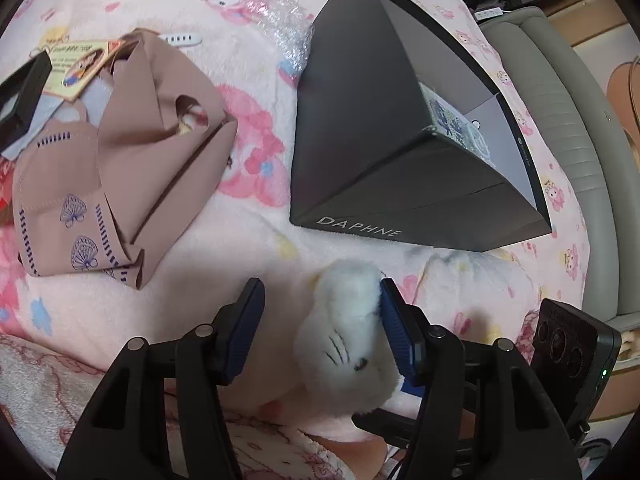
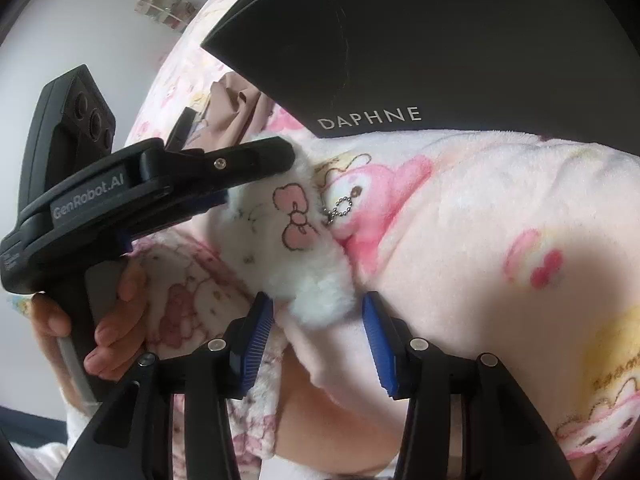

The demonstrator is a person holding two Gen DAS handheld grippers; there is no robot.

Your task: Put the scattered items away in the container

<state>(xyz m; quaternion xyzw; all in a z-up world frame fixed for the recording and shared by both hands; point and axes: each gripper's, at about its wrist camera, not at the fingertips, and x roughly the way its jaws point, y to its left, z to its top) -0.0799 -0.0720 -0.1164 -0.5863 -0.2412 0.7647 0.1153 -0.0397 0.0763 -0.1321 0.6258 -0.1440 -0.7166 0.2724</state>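
Between the left tongs point(image 1: 322, 320) sits a white plush point(image 1: 352, 344), touching one pad only. Right tongs point(image 2: 318, 336) stand spread around its end. Beyond lies the box point(image 1: 384, 128).

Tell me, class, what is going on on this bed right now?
A person holds a gripper in each hand over a pink blanket. The white plush toy lies between the left gripper fingers, one pad touching it. The right gripper stands open at the toy's other end. The dark DAPHNE box waits nearby.
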